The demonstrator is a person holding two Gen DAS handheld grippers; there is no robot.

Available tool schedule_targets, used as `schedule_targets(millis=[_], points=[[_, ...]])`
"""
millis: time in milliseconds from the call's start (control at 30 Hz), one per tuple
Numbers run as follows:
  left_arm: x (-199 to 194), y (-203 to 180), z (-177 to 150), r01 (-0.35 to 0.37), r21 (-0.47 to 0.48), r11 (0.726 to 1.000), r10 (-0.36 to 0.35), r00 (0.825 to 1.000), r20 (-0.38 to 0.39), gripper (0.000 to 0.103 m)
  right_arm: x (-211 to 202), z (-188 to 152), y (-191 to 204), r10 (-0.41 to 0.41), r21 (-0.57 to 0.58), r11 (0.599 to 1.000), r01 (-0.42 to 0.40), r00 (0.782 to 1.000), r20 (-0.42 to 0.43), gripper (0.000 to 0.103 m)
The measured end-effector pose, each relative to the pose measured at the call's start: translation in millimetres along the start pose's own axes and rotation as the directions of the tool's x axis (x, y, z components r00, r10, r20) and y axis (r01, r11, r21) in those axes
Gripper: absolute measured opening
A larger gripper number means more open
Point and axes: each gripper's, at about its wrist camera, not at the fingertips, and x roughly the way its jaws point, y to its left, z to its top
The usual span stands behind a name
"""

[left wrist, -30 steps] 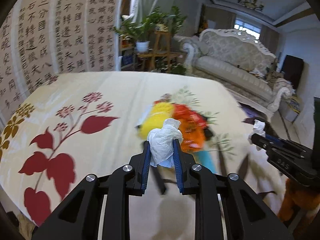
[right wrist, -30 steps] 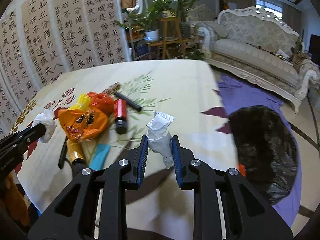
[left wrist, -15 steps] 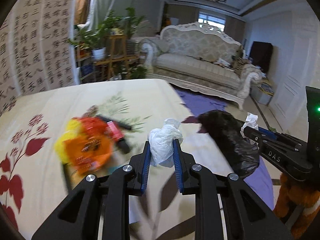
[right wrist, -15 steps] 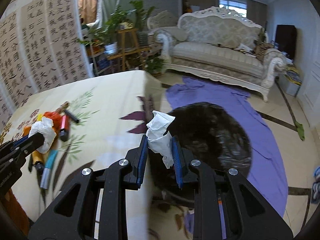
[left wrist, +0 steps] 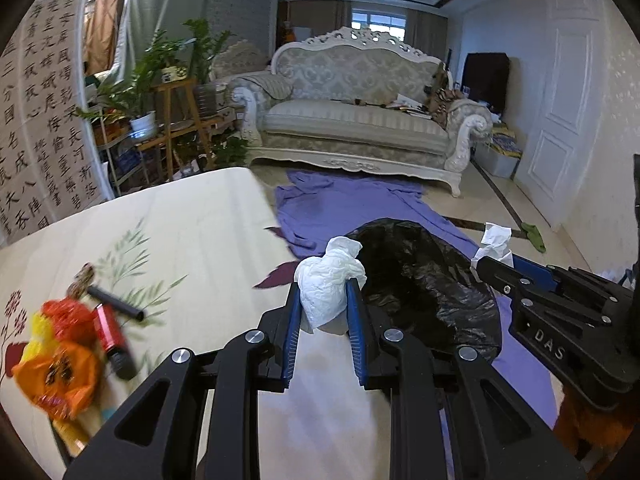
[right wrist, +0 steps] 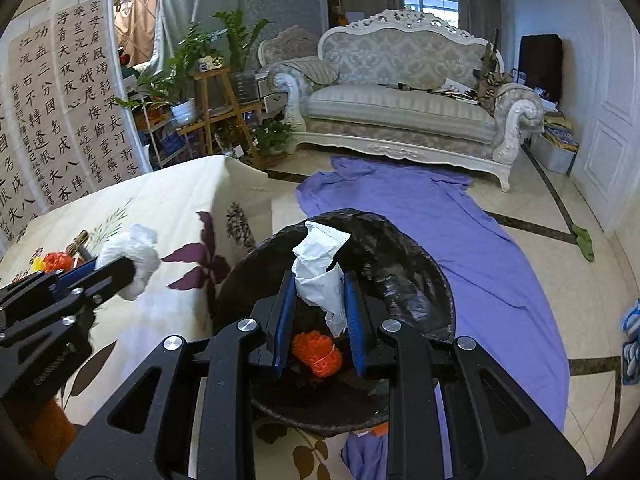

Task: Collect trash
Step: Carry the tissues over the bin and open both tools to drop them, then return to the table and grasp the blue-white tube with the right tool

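My left gripper (left wrist: 323, 299) is shut on a crumpled white tissue (left wrist: 327, 280), held over the table's right edge beside the black trash bag (left wrist: 424, 280). My right gripper (right wrist: 319, 293) is shut on a white paper wrapper (right wrist: 320, 268), held above the open bag (right wrist: 400, 280). An orange piece of trash (right wrist: 318, 353) lies inside the bag. The left gripper with its tissue (right wrist: 132, 254) shows at the left of the right wrist view. The right gripper with its wrapper (left wrist: 493, 242) shows at the right of the left wrist view.
Orange and yellow wrappers (left wrist: 56, 360), a red tube (left wrist: 110, 330) and a black pen (left wrist: 116, 304) lie on the floral tablecloth (left wrist: 192, 232). A purple cloth (right wrist: 460, 216) covers the floor under the bag. A white sofa (right wrist: 400, 108) and plant stand (right wrist: 216, 112) stand behind.
Both grippers have swung right, from over the table's trash pile to the black bag, each still holding its white trash. The right gripper is now above the bag's opening.
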Motion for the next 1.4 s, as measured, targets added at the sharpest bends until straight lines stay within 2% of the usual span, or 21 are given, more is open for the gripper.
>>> schedule_targets(millis=[267,700,767,833,900,1100,1167,1400], points=[[36.6,-16.1,13.9,-0.016,0.042,0.999,0.017,0.999,-0.032,0.023,20.6,6.1,-14.9,-0.009,0.028,1.000,0.009,1.000,-0.012,0.024],[60.5,-21.7,20.4,-0.020,0.055,0.998,0.023,0.998,-0.057,0.025,41.3,7.5,-25.2,-0.018,0.051,0.999,0.020,0.999,-0.033,0.025],[61.9,-20.0,21.1,-0.019,0.050,0.999,0.022,0.998,-0.058,0.030,40.9,7.5,-26.6,-0.020,0.058,0.998,0.021,0.999,-0.028,0.030],[61.9,-19.2,21.0,-0.028,0.049,0.998,0.031,0.998,-0.052,0.040,41.6,7.0,-28.3,-0.019,0.067,0.998,0.021,0.999,-0.029,0.037],[60.7,-18.4,20.6,-0.032,0.046,0.998,0.034,0.999,-0.041,0.053,41.2,6.6,-28.4,-0.022,0.070,0.997,0.024,0.999,-0.027,0.040],[58.6,-18.1,20.0,-0.033,0.044,0.999,0.034,0.999,-0.034,0.068,38.6,5.2,-31.6,-0.032,0.079,0.996,0.034,0.999,-0.022,0.043],[58.3,-17.2,19.7,-0.038,0.038,0.999,0.039,0.999,-0.031,0.070,36.4,4.7,-33.6,-0.039,0.084,0.996,0.041,0.999,-0.018,0.048],[47.8,-2.4,15.2,-0.063,-0.006,0.998,0.063,0.997,-0.040,0.077,29.7,3.8,-35.2,-0.049,0.088,0.995,0.050,0.999,-0.015,0.051]])
